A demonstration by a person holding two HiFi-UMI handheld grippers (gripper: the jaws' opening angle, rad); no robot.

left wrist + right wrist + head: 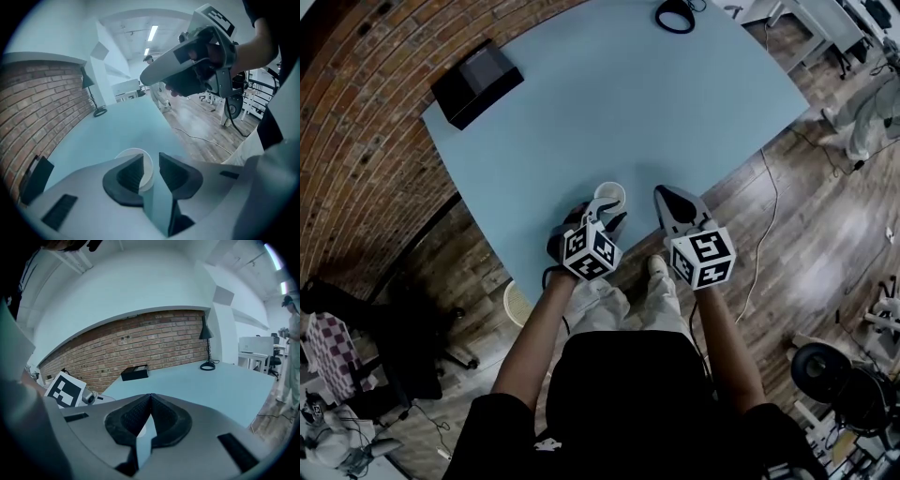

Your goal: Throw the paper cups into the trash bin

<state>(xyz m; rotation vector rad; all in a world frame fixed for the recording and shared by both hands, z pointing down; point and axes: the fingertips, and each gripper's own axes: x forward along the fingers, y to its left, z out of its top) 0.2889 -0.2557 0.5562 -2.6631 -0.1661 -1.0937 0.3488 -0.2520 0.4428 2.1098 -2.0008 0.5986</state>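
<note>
A white paper cup stands upright near the front edge of the blue table. My left gripper is at the cup. In the left gripper view its jaws straddle the right wall of the cup: one jaw is inside the rim and the other outside. My left gripper is narrowly open, with a thin gap beside the cup wall. My right gripper hovers just right of the cup. My right gripper is shut and holds nothing. No trash bin is clearly visible.
A black box lies at the table's far left, next to the brick wall. A black lamp base sits at the far edge. A pale round object is on the wooden floor under the table's front edge. Chairs and cables lie around.
</note>
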